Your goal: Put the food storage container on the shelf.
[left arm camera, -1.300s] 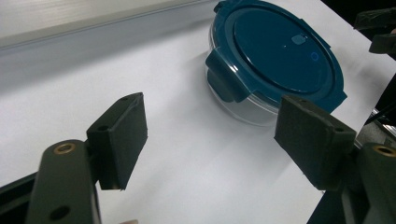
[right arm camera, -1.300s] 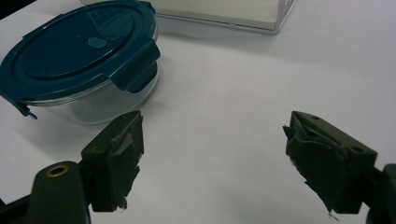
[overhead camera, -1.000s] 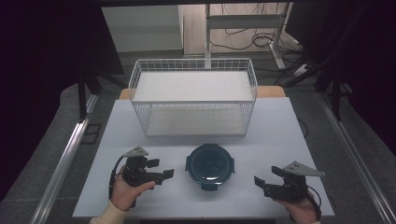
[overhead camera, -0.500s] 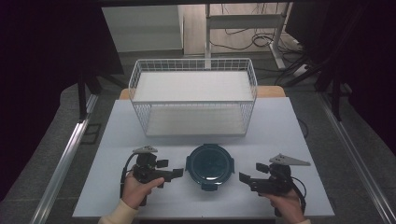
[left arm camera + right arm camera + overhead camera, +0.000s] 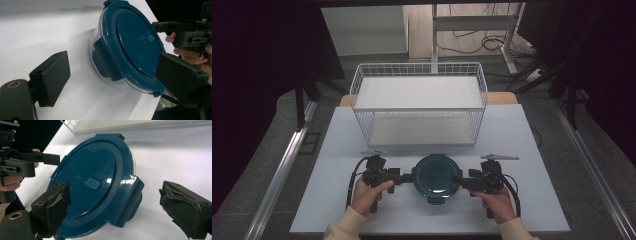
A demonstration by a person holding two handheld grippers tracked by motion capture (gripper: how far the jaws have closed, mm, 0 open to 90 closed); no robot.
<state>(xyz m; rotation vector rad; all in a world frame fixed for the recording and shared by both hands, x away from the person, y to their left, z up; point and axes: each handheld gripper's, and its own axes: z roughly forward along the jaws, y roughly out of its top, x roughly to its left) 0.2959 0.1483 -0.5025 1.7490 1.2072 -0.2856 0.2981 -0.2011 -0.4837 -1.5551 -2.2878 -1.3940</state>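
Sitting on the white table just before the wire basket, the lidded container (clear, rigid, probably slippery walls) is best gripped at its side latches, both the left gripper and right gripper having just been opening, jaws apart, pressing nothing.

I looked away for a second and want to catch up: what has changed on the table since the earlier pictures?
Both hands moved inward: the left gripper and right gripper now flank the blue-lidded container, each lined up with a side latch. Their jaws have just been opening; neither grips anything yet. The container and the wire basket stayed put.
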